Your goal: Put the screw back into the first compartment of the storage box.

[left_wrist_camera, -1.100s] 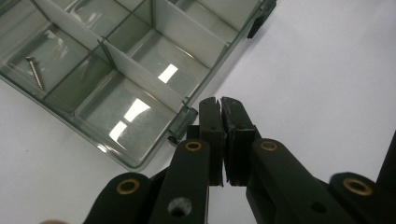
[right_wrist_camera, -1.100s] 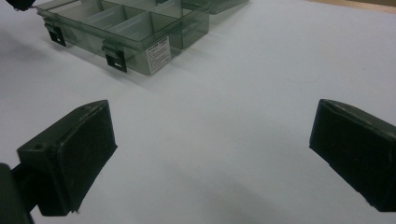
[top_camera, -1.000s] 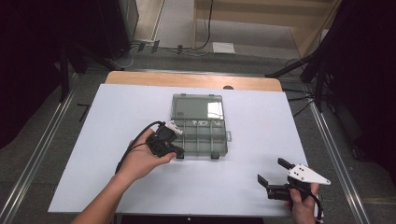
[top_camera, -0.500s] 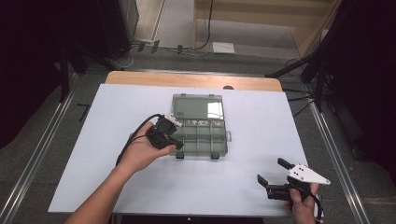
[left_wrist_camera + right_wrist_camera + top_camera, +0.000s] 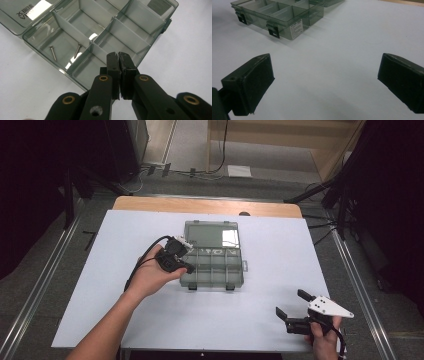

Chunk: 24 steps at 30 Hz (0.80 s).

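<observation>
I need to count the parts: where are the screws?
Two screws lie in one corner compartment of the open organizer box, just beyond the shut left tool.

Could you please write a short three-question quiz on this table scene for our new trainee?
1. True or false: the left gripper has its fingers shut with nothing between them.
2. How many screws lie in the organiser box? A) none B) two C) five
3. Which gripper is nearer the box, and how do the other one's fingers stand?

Key
1. True.
2. B: two, both in one corner compartment.
3. The left gripper, at the box's left end; the right gripper sits apart near the table's front right corner, fingers wide open and empty.
</observation>
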### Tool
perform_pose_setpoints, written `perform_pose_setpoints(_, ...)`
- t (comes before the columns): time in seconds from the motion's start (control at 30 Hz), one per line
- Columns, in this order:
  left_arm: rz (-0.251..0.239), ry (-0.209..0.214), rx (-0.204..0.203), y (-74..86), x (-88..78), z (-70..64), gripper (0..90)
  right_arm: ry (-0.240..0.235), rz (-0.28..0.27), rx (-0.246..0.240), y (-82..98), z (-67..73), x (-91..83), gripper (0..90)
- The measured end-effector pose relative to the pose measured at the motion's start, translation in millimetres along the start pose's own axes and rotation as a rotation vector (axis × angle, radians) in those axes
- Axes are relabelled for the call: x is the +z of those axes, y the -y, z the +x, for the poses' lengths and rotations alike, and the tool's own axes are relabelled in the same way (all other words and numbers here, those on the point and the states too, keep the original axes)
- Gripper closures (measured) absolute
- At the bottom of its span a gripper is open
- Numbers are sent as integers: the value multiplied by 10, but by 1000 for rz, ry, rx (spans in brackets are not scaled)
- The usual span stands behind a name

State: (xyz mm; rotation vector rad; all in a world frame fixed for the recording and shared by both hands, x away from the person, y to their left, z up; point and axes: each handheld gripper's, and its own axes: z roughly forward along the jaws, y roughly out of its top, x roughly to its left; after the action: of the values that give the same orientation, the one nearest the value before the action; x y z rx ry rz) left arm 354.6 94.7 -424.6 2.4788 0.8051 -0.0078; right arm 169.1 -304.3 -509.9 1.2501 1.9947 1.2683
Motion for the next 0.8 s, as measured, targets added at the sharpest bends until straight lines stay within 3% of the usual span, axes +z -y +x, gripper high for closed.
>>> perform_pose_setpoints(0.5, -9, -15, -45, -89, 20, 209, 882, 2, 4, -2, 1, 3, 7, 8)
perform_pose_setpoints(0.8, 6, -29, -67, -111, 120, 315, 882, 1, 2, -4, 1, 4, 11, 8)
